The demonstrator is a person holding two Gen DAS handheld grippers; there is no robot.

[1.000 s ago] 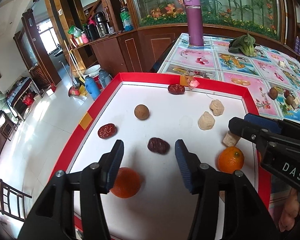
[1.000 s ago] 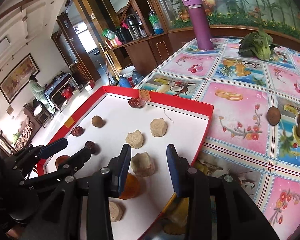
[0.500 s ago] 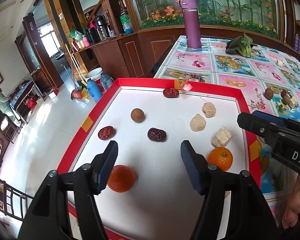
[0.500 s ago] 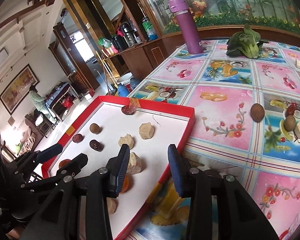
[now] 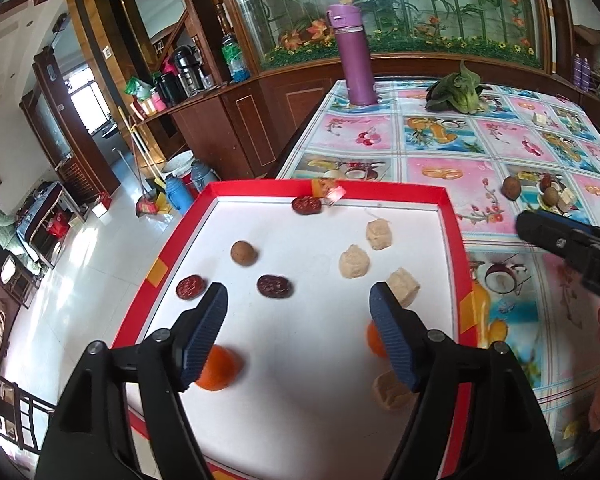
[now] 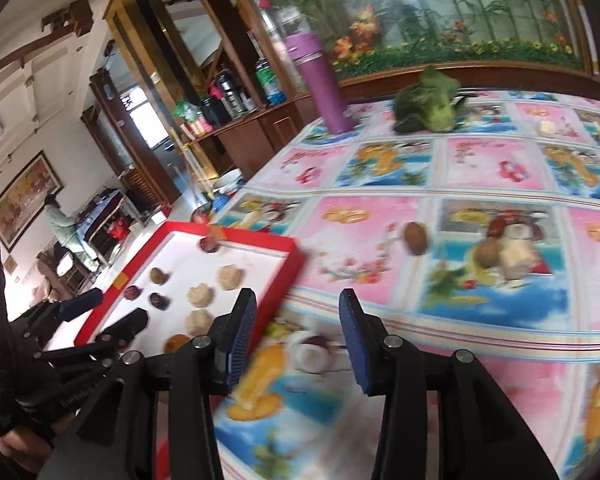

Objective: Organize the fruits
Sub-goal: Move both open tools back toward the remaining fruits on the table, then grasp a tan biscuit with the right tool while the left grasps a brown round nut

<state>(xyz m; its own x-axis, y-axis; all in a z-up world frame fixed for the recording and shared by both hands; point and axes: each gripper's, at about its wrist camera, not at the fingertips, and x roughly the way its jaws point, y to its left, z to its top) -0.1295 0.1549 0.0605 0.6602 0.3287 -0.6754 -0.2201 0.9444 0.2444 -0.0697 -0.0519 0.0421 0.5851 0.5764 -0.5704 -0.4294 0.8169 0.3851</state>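
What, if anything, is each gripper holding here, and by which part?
Nothing is held. The left gripper is open above the red tray, and the right gripper is open over the tablecloth.

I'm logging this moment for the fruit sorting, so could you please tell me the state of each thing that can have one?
left gripper: jaws open, empty, above the tray.
right gripper: jaws open, empty, over the tablecloth.
red tray: on the table, holding fruits and pale lumps.
purple flask: upright, lid shut.
leafy greens: lying on the tablecloth.
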